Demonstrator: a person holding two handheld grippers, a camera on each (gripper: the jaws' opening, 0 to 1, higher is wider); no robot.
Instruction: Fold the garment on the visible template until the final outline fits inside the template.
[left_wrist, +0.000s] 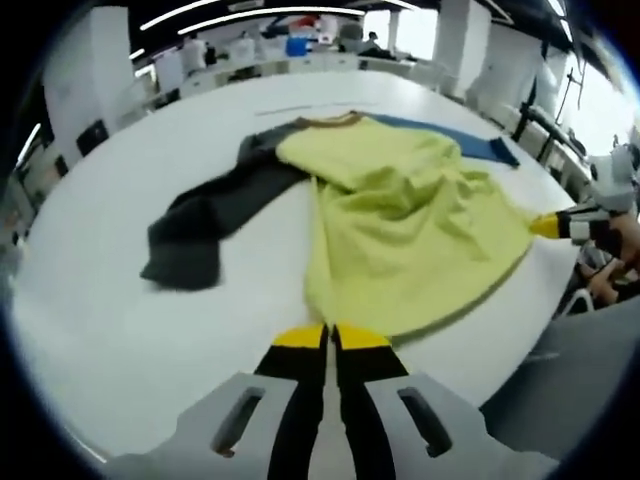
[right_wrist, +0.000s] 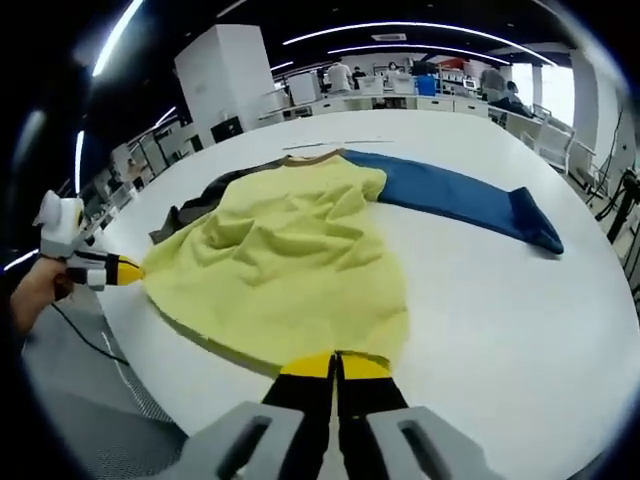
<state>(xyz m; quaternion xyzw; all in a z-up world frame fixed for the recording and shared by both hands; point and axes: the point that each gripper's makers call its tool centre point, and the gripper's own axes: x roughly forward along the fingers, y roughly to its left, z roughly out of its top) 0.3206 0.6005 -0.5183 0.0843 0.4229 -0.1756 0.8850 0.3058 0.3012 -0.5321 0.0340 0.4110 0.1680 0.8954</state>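
Left gripper view: the dark sleeve (left_wrist: 200, 225) lies left on the white desk (left_wrist: 90, 310), the yellow garment (left_wrist: 400, 230) at centre, and your left tool (left_wrist: 330, 338) sits clamped on its hem. Across, in the right gripper view, your right tool (right_wrist: 335, 365) pinches the opposite hem corner, likely to stretch the cloth flat for folding; the blue sleeve (right_wrist: 460, 200) trails right.

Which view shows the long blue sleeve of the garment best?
The right gripper view: the blue sleeve lies stretched out full length on the white table. The left gripper view shows a narrow strip of it behind the yellow body.
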